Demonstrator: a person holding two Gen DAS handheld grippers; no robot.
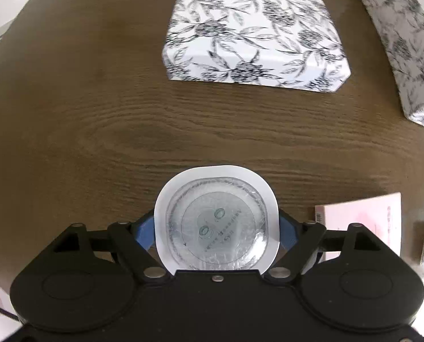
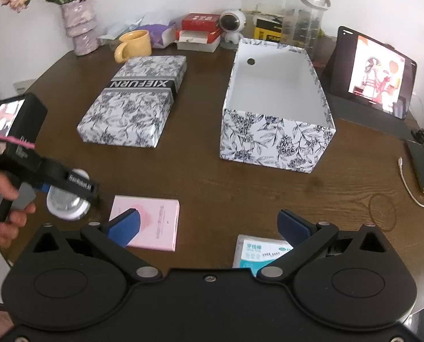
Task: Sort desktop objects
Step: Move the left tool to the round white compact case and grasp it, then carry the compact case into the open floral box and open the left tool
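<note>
My left gripper point(image 1: 216, 228) is shut on a round clear blister pack with a white rim point(image 1: 216, 219), held between its blue pads just above the wooden table. In the right wrist view the left gripper point(image 2: 69, 196) with the pack point(image 2: 66, 206) is at the left. My right gripper point(image 2: 209, 225) is open and empty, low over the table's near edge. A pink booklet point(image 2: 155, 225) lies by its left finger and a pale blue packet point(image 2: 254, 252) by its right finger. The open floral box point(image 2: 274, 114) stands beyond, its floral lid point(image 2: 137, 99) to the left.
The lid point(image 1: 252, 34) lies ahead of the left gripper, the box wall point(image 1: 406, 42) to its right. A tablet point(image 2: 374, 77), a phone with cable point(image 2: 423, 168), a yellow mug point(image 2: 135, 44), a vase point(image 2: 79, 28), a jar point(image 2: 303, 17) and small boxes line the table's far and right edges.
</note>
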